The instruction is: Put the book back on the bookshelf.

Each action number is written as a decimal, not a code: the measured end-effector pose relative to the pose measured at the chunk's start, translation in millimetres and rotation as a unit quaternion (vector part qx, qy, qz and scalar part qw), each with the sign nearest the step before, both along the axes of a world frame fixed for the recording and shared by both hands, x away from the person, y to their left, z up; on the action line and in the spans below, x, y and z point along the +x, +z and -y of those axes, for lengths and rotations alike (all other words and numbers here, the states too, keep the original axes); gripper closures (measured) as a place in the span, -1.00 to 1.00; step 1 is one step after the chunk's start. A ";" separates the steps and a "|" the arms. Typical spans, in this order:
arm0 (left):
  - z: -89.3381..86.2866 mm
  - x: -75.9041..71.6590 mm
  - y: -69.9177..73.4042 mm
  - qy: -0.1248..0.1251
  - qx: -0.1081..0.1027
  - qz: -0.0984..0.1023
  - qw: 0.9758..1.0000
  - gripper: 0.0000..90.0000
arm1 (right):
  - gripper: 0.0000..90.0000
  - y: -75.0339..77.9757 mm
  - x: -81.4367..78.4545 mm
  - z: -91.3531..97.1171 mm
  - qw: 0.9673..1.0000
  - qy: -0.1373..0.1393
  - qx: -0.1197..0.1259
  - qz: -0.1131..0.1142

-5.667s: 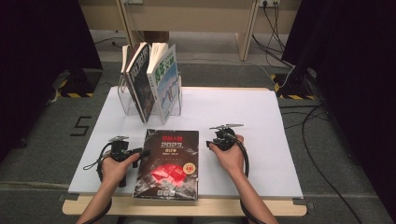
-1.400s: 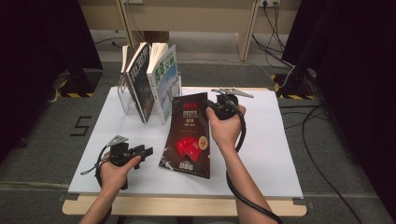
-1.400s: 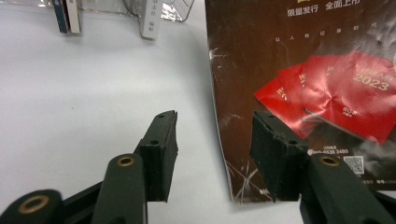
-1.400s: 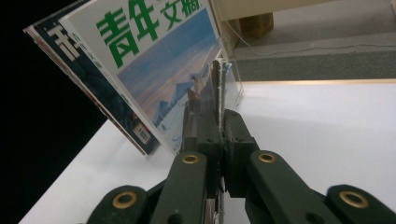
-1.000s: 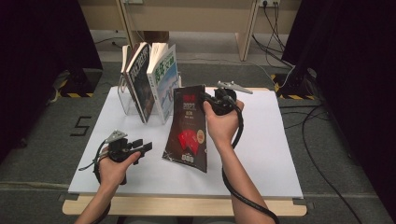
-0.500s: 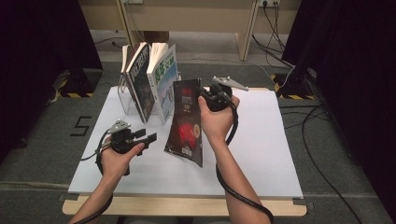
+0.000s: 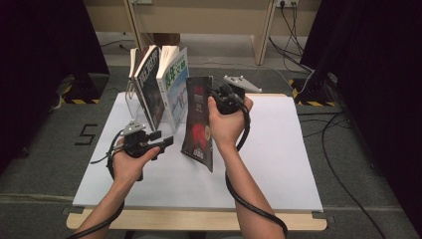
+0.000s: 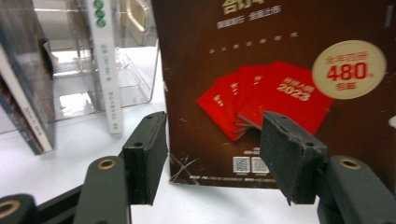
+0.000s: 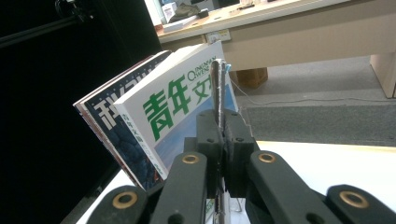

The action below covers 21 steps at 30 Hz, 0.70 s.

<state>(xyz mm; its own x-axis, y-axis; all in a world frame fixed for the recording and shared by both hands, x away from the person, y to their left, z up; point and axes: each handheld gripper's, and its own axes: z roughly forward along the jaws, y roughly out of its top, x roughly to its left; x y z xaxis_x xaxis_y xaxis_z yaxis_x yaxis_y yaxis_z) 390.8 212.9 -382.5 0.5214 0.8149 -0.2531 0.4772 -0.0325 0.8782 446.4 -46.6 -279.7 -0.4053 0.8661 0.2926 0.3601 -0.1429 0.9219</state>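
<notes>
A dark brown book (image 7: 197, 122) with red booklets on its cover stands nearly upright on the white table, just right of the book rack. My right gripper (image 7: 218, 97) is shut on its top edge; in the right gripper view the thin book edge (image 9: 217, 84) rises between the closed jaws of that gripper (image 9: 218, 135). My left gripper (image 7: 163, 138) hovers left of the book, pointing at its cover (image 8: 280, 56). The left gripper (image 8: 212, 154) is open; its jaws have just been opening, with nothing between them.
A clear plastic rack (image 7: 130, 102) at the back left holds leaning books: a white one with green characters (image 7: 174, 87) nearest the held book and a dark blue one (image 7: 149, 84) beside it. The white table sheet (image 7: 278, 149) spreads to the right.
The right gripper has tipped the brown book more upright and carried it closer to the rack. The left hand has risen and come nearer the book, jaws wider.
</notes>
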 end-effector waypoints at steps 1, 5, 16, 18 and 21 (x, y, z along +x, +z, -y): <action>1.5 -0.2 3.0 -0.002 0.002 0.003 1.000 -0.10 | 0.94 0.9 -0.1 -1.8 1.000 0.000 -0.001 0.000; 8.0 0.5 14.1 -0.006 0.002 0.014 1.000 -0.10 | 0.94 3.8 -0.7 -7.7 1.000 -0.002 -0.002 0.008; 31.7 6.1 26.6 -0.025 0.002 0.022 0.999 -0.13 | 0.94 1.3 -1.7 -16.1 1.000 0.000 -0.005 0.009; 34.3 6.4 28.5 -0.027 0.002 0.025 0.999 -0.13 | 0.94 2.1 -2.0 -15.4 1.000 -0.001 -0.007 0.012; 37.5 6.3 31.9 -0.031 0.001 0.031 0.999 -0.13 | 0.94 3.5 -3.3 -15.3 1.000 0.002 -0.002 0.013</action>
<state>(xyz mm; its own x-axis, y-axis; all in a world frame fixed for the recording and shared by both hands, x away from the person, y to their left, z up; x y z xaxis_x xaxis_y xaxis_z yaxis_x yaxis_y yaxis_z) 397.1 175.4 -350.6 0.5847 0.7814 -0.2179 0.4193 -0.0611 0.9058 443.0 -31.3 -276.2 -0.4166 0.8653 0.2787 0.3367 -0.1380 0.9315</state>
